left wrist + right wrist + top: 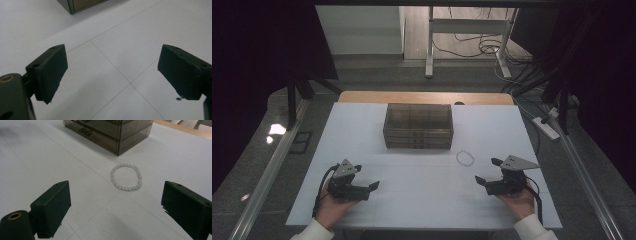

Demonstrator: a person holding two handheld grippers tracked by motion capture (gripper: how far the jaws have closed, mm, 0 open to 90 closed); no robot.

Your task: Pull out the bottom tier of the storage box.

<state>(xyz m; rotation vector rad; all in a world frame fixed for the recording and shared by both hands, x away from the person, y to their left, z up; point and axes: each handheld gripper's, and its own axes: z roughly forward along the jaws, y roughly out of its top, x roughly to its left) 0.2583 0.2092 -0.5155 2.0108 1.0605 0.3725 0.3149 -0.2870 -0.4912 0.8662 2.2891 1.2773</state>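
**On the counter: both grippers idle**

At left, my left gripper rests with jaws spread, holding nothing. Mid-counter stands the drawer box. Bead bracelet lies just ahead of my right gripper, jaws spread.

I hold the left gripper low at the near left of my side, my left hand wrapped round its body from below and a pale sleeve showing at the bottom edge; its two black jaws stand wide apart with nothing between them. My right hand grips the right gripper the same way at the near right, the grey three-cornered plate on top, jaws spread wide and empty. The two grippers sit well apart, their jaws turned inward towards each other.
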